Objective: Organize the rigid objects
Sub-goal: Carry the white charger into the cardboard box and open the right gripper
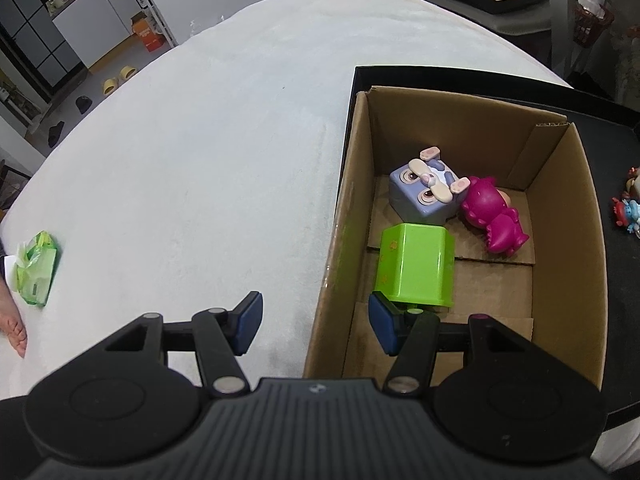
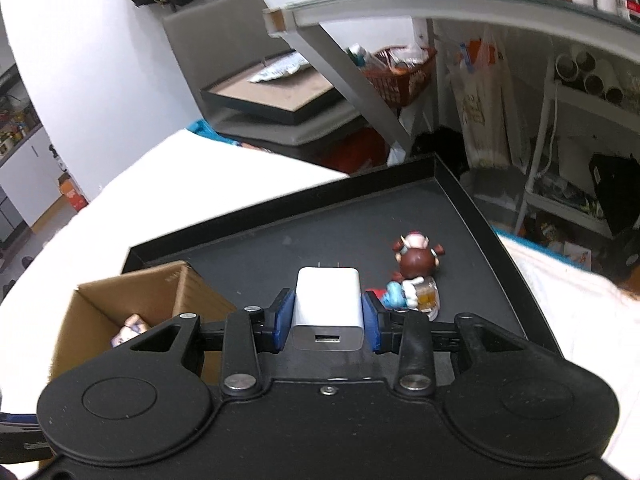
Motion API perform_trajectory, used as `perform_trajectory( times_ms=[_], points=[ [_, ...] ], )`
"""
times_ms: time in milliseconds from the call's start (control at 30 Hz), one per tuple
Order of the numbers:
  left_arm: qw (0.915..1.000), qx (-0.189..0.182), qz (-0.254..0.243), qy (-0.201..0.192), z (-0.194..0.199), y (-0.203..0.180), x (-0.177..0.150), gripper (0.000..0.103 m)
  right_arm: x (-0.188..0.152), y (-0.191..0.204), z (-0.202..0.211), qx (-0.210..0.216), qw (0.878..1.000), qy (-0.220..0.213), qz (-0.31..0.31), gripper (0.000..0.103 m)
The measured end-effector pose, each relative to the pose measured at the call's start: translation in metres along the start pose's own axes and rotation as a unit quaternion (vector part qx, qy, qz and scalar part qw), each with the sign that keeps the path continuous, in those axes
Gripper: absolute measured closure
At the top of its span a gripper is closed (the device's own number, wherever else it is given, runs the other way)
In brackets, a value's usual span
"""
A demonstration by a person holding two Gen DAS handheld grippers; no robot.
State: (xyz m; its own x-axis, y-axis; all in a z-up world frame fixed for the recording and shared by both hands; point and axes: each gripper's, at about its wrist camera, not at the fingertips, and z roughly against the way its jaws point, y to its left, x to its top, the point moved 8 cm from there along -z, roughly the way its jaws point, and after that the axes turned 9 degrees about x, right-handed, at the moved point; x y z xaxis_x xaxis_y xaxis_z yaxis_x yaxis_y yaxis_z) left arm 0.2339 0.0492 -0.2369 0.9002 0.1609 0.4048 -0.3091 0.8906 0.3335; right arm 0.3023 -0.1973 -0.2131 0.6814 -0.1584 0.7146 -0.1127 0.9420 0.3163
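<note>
Left tongs hang spread wide over the near-left wall of my cardboard box, gripping nothing. Along the white bench's left edge lies a green packet. Inside the box a green block sits nearest, with a lilac cube toy and a magenta figure behind it, touching. Right tongs pinch a white charger above the black tray; by the tray's right edge stands a brown-haired figurine, plus what looks like a blue toy, partly hidden.
</note>
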Motion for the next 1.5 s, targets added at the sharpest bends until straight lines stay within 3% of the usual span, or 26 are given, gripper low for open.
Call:
perform_trajectory(
  times_ms=[600, 767, 1067, 1500],
  points=[
    [0.9982, -0.051, 0.013, -0.028, -0.002, 0.014, -0.010, 0.052, 0.004, 0.058, 0.024, 0.032, 0.997, -0.026, 0.059, 0.067],
    [0.9971, -0.068, 0.023, -0.026, -0.004, 0.018, -0.013, 0.068, 0.005, 0.071, 0.032, 0.035, 0.996, -0.037, 0.075, 0.067],
    [0.9940, -0.101, 0.022, -0.035, -0.003, 0.014, -0.015, 0.085, -0.002, 0.079, 0.032, 0.044, 0.996, -0.025, 0.079, 0.067],
    [0.9898, -0.138, 0.028, -0.021, -0.011, 0.014, -0.016, 0.092, -0.030, 0.124, 0.009, 0.062, 0.989, 0.016, 0.133, 0.067]
  ],
)
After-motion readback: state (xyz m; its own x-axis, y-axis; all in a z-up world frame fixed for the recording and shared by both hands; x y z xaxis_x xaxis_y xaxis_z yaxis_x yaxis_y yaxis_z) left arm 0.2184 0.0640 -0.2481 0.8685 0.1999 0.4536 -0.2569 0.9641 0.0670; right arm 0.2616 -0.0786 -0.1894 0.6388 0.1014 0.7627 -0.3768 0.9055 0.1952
